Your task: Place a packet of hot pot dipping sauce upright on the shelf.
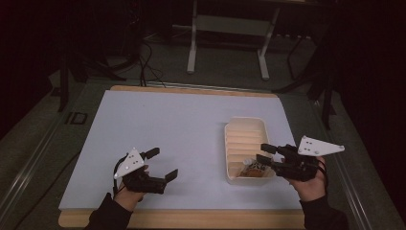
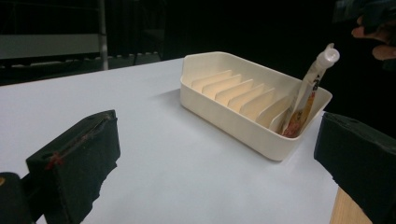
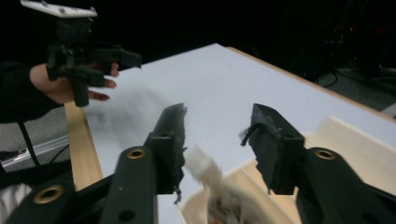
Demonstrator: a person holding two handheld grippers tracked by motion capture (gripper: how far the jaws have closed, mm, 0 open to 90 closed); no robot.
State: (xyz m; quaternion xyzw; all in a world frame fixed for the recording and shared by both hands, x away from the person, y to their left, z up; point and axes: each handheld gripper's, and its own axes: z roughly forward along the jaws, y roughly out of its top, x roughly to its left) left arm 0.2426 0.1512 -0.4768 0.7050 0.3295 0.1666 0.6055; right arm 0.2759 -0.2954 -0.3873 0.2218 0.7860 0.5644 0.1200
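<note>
Nearest the high camera, along the table's front edge, a person's two sleeved forearms come in, each hand holding a gripper. The left gripper [image 1: 160,164] hovers over the bare white table top [image 1: 182,124], jaws spread wide with nothing between them; in the left gripper view its two black pads frame open table, and the left one carries a red mark.

To the right, the right gripper [image 1: 262,152] points into the near end of a cream slotted tray [image 1: 233,132]. Its jaws stand partly apart, and nothing is clamped between them. In the right gripper view the white cap of a sachet [image 3: 201,168] sits in the gap between the pads, close to the left one, blurred, with no clear pressing contact.

The tray lies lengthwise, near end towards the person, and is divided by a row of thin upright ribs into narrow slots. The sachet [image 2: 306,95], a slim tube-shaped packet with a white cap and orange and red print, stands tilted in the nearest slot, leaning against the tray's end wall with its cap above the rim. The other slots show bare cream bottoms.

Beyond the tray the white surface runs to the table's wooden far edge [image 1: 191,89].
</note>
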